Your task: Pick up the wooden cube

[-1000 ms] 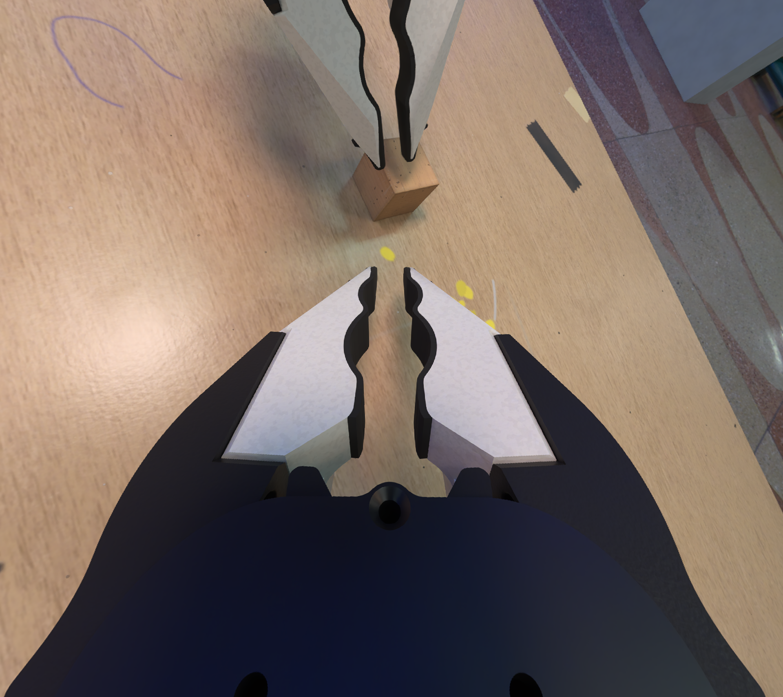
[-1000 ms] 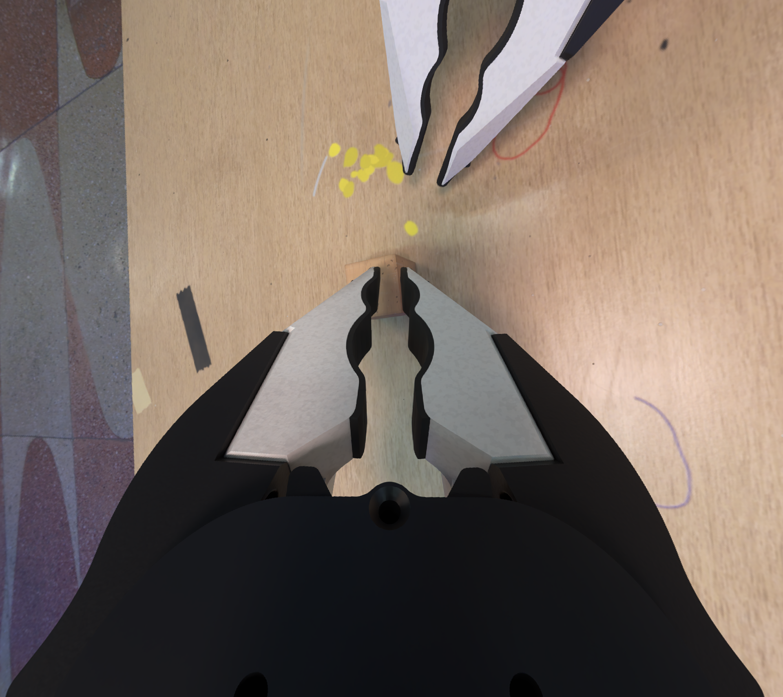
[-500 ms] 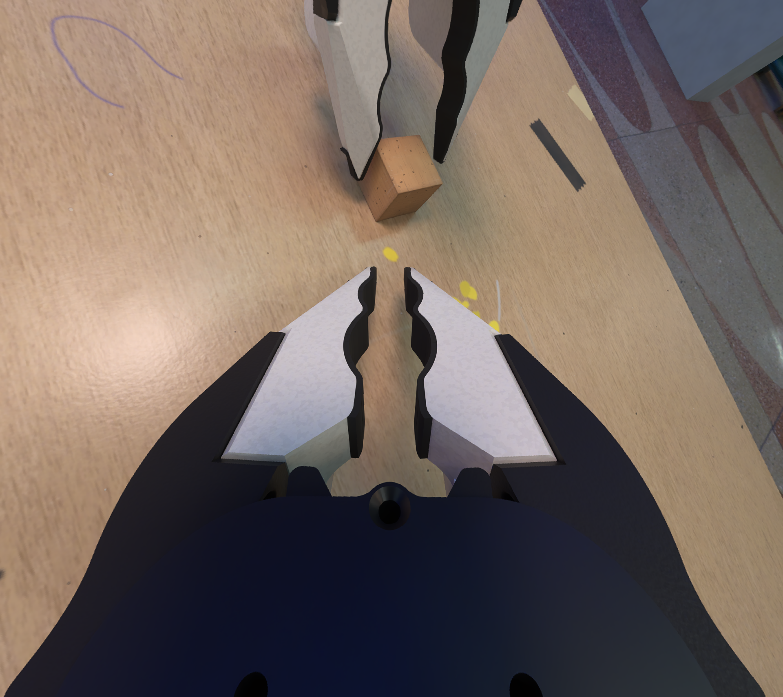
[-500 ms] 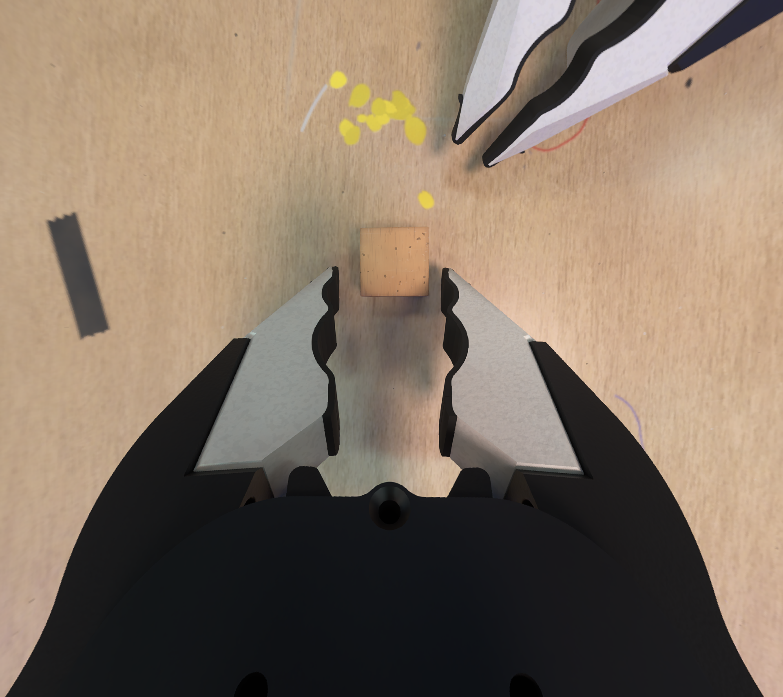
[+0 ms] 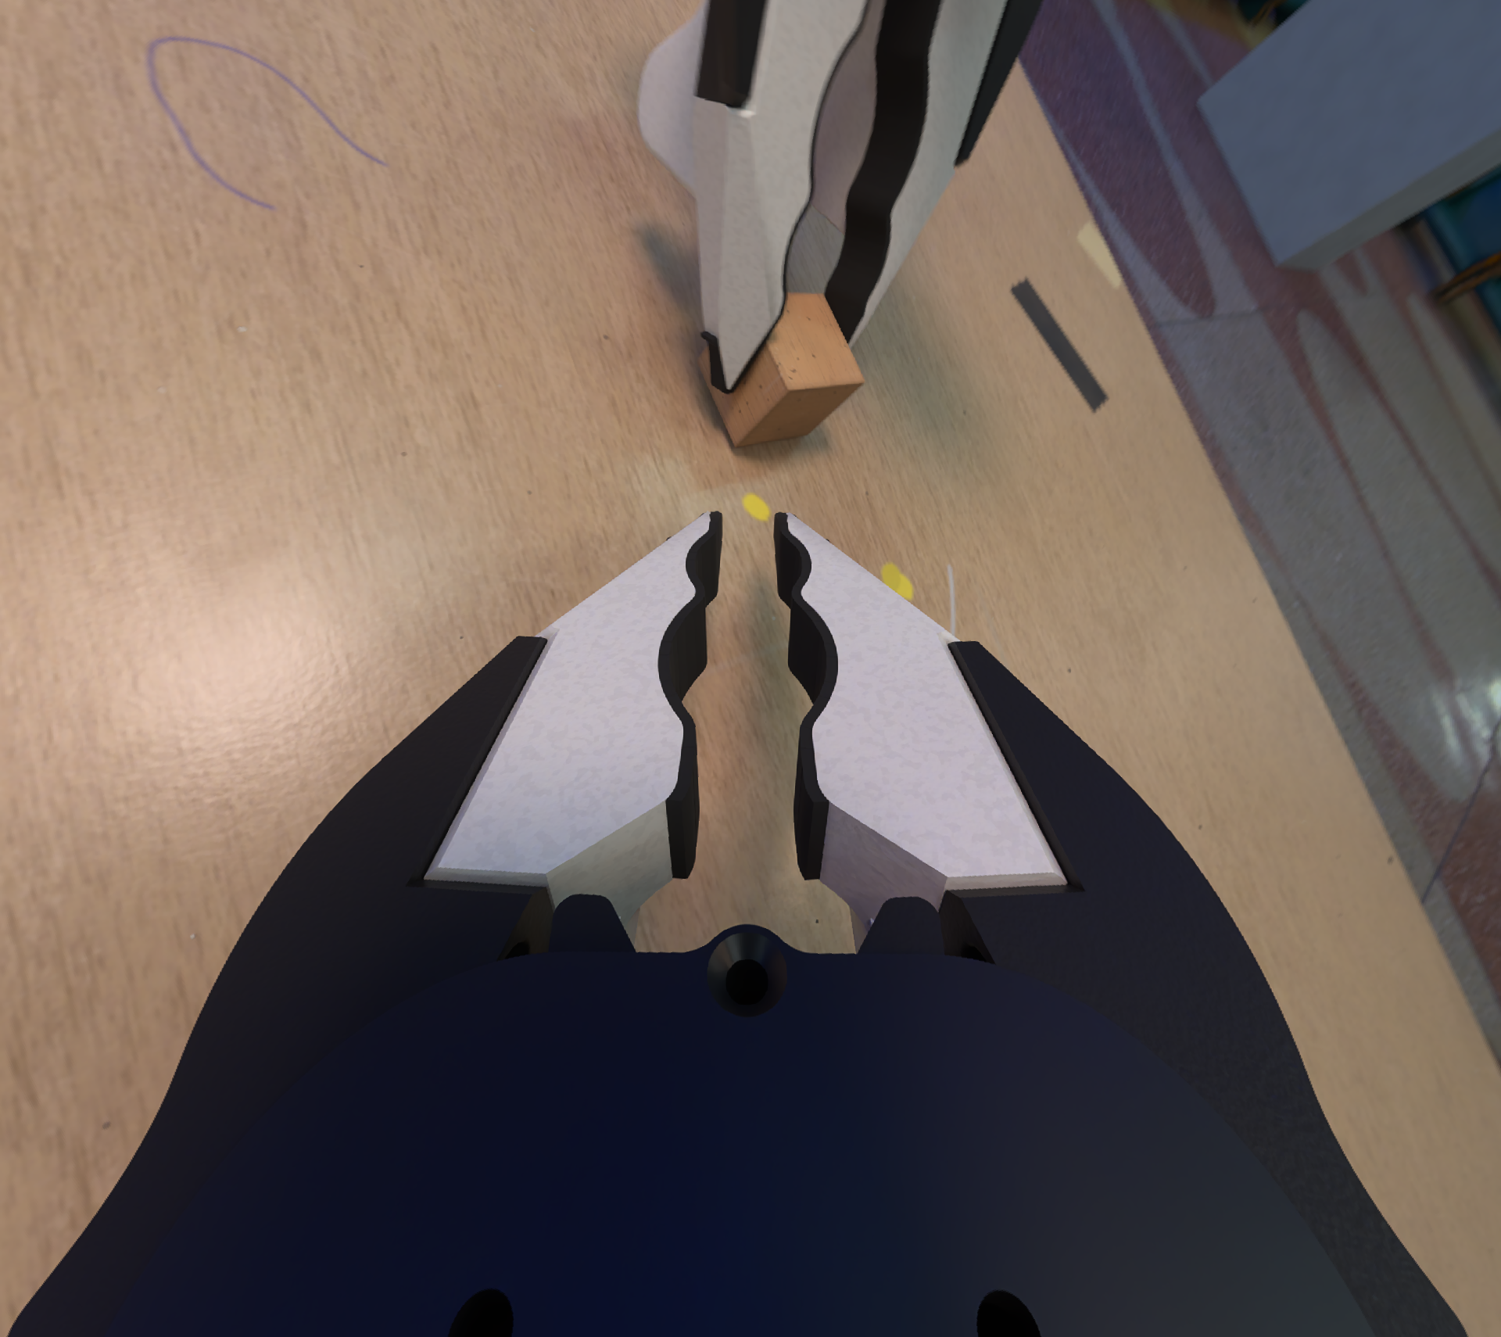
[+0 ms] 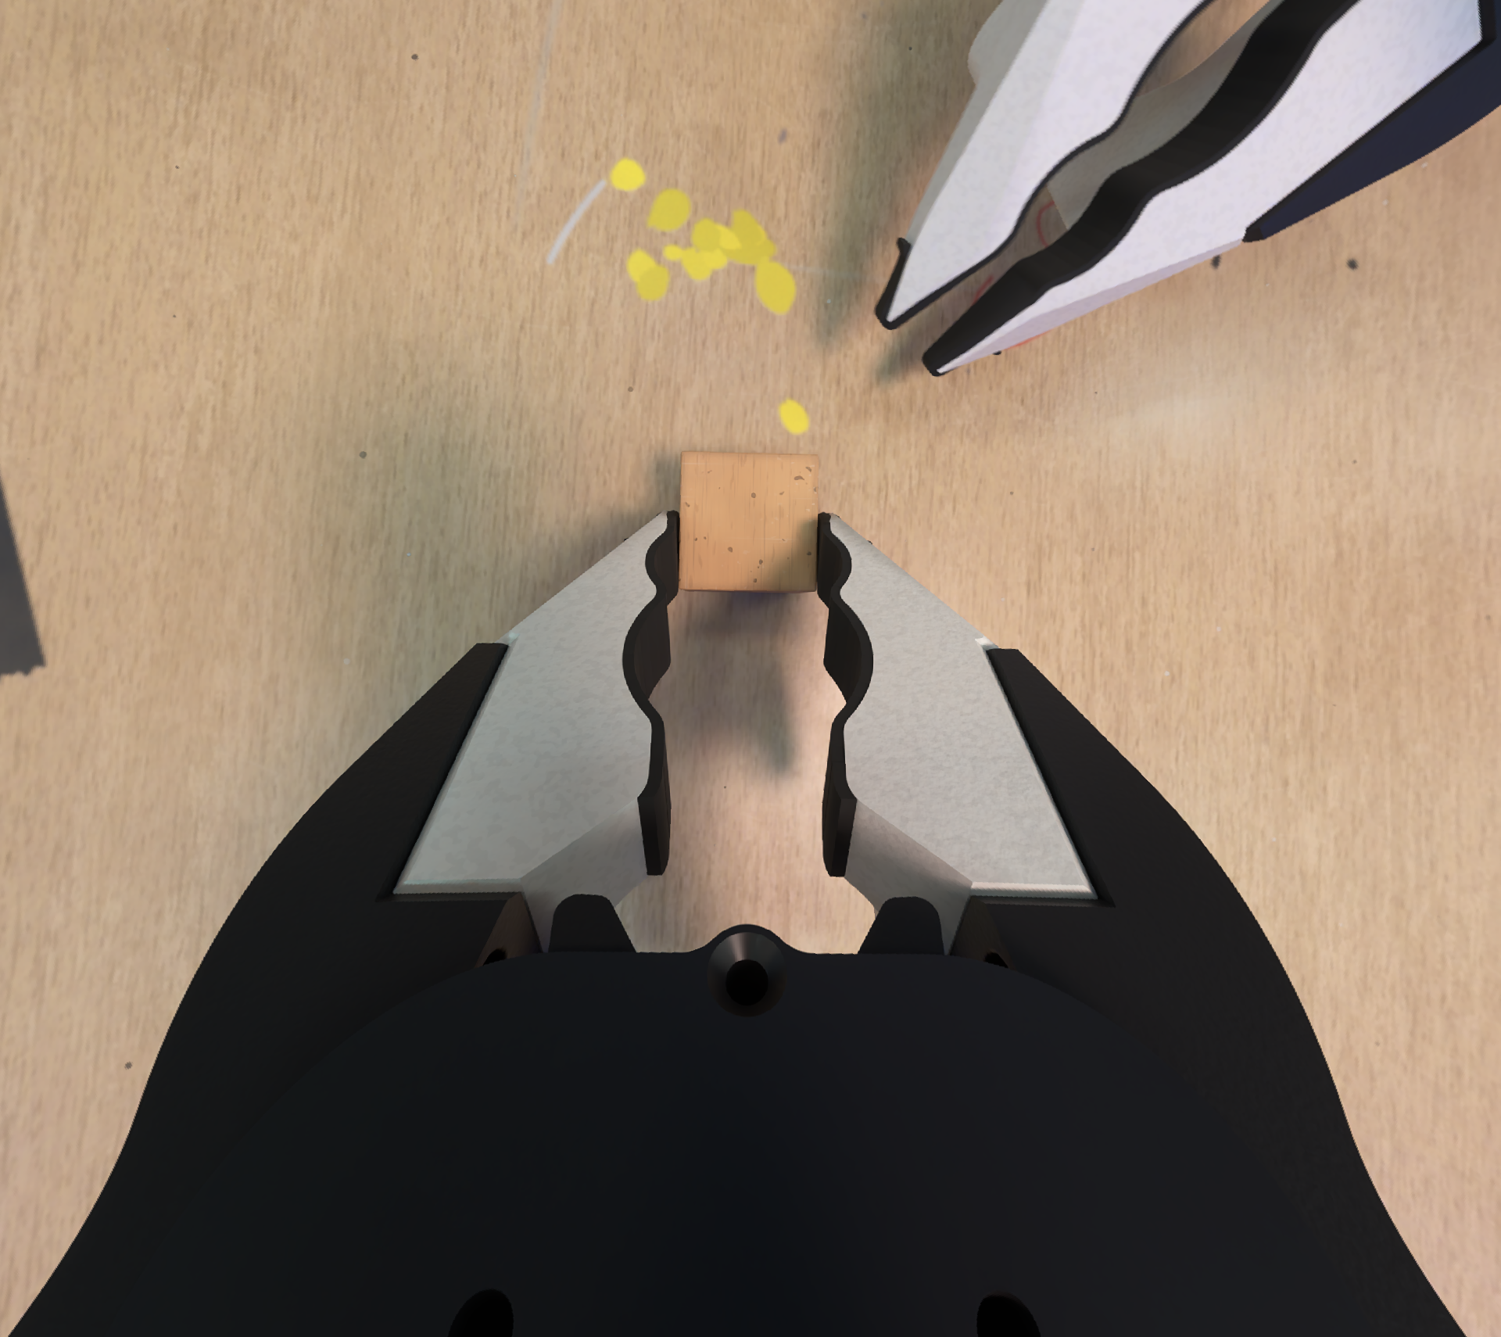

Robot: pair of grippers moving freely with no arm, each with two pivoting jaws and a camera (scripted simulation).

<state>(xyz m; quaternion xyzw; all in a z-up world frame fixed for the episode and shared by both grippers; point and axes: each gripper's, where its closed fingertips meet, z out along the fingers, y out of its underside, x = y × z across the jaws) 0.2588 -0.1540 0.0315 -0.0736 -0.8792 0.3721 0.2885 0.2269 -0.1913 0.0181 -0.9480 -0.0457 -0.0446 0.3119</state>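
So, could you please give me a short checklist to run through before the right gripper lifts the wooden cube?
1. Wooden cube sits between the right gripper fingers: ok.
2. Both fingers touch the cube's sides: looks ok, clamping force cannot tell.
3. Grip depth: only the fingertips reach the cube, not ok for a firm hold.
4. Cube off the table: not ok, it appears to rest there.
5. Left gripper clear of the cube: ok, apart and empty.
6. Lift path free: ok, only flat yellow spots nearby.
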